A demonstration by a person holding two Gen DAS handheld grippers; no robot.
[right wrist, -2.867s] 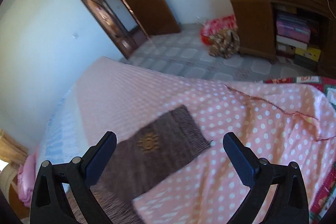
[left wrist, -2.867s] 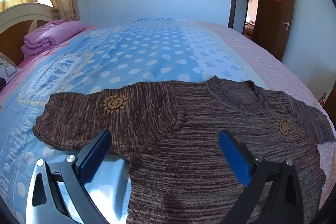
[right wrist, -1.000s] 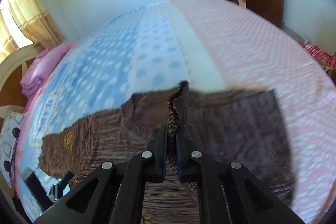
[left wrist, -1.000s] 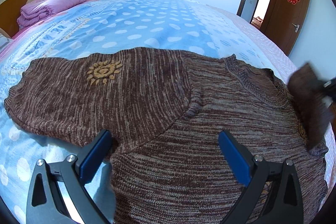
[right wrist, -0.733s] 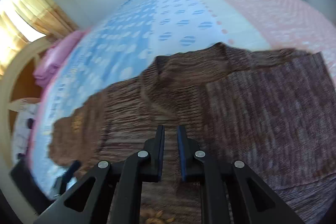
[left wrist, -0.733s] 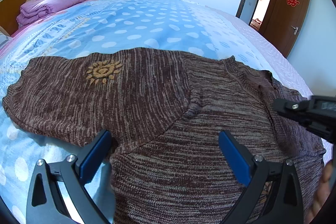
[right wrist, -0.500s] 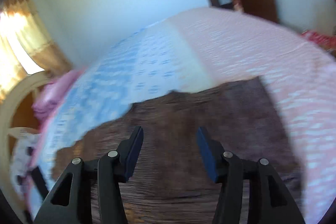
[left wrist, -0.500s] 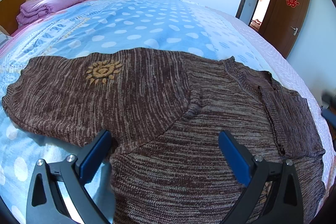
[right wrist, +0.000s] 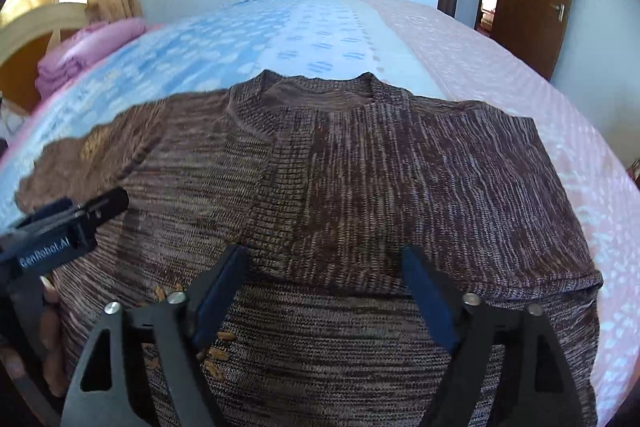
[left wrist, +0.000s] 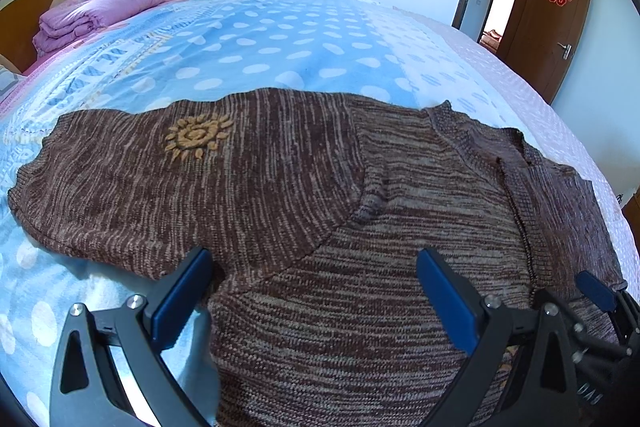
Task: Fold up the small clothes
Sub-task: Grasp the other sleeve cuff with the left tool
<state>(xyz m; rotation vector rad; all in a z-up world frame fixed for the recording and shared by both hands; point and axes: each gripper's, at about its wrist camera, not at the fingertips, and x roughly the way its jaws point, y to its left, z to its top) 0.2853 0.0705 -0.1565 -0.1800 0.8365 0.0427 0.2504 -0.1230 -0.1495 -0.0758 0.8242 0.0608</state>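
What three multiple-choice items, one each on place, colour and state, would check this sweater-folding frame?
1. Where does the sweater lie?
A. on the bed
B. on a chair
C. on the floor

2. What colour is the sun motif on the spread sleeve?
A. white
B. red
C. yellow

3. How does the right gripper stand?
A. shut on a sleeve
B. open, holding nothing
C. shut on the collar

Answers: 1 A, the dotted bedspread shows around the knit. 2 C, the motif is yellow against brown. 3 B, its blue pads stand apart with only flat sweater between them.
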